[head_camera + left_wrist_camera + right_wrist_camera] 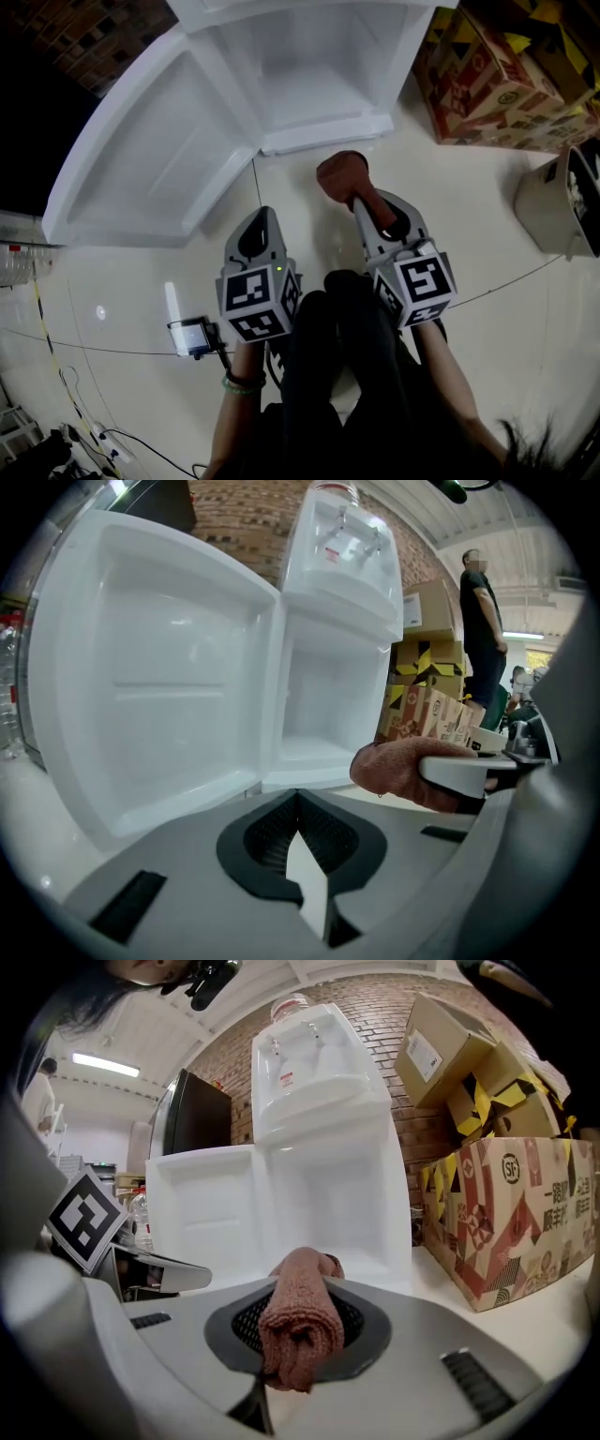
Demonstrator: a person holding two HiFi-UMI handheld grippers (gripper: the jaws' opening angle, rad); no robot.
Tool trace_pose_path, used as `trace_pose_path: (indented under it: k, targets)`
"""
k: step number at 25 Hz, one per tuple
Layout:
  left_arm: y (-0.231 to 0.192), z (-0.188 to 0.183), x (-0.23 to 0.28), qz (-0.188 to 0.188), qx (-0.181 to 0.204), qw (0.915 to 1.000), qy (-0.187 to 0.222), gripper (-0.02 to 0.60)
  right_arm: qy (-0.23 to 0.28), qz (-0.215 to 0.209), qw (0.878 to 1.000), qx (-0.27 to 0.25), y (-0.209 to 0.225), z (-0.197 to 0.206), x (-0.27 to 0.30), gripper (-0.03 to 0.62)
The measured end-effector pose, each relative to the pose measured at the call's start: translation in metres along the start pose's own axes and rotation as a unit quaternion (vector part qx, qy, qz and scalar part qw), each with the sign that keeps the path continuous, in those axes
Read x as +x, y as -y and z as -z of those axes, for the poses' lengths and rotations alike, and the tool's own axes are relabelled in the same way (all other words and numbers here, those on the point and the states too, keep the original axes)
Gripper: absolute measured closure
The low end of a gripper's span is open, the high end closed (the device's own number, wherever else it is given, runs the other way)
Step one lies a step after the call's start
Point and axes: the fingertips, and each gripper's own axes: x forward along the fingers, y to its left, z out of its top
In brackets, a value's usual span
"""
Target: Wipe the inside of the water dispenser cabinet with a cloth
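Note:
The white water dispenser cabinet [309, 84] stands with its door [150, 159] swung wide to the left, showing its bare white inside [328, 696]. My right gripper [361, 202] is shut on a rolled reddish-brown cloth [342, 176], which sticks out beyond the jaws just short of the cabinet's bottom sill. That cloth [300, 1321] fills the gap between the jaws in the right gripper view, with the cabinet [319, 1176] straight ahead. My left gripper [264, 214] hovers beside it to the left, shut and holding nothing, and points at the hinge between door and cabinet [298, 799].
Printed cardboard boxes [497, 84] are stacked right of the cabinet. A beige bin [558, 202] sits at the far right. Cables and a small device [192, 336] lie on the floor at the left. A person [483, 621] stands in the background.

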Motion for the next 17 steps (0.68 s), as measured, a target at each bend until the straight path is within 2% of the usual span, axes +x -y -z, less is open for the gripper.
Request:
trace_pose_path:
  k: [17]
  targets:
    - [0.011, 0.009, -0.002, 0.010, 0.010, 0.9999, -0.010, 0.592, -0.005, 0.002, 1.000, 0.011, 0.003, 0.005, -0.001, 0.522]
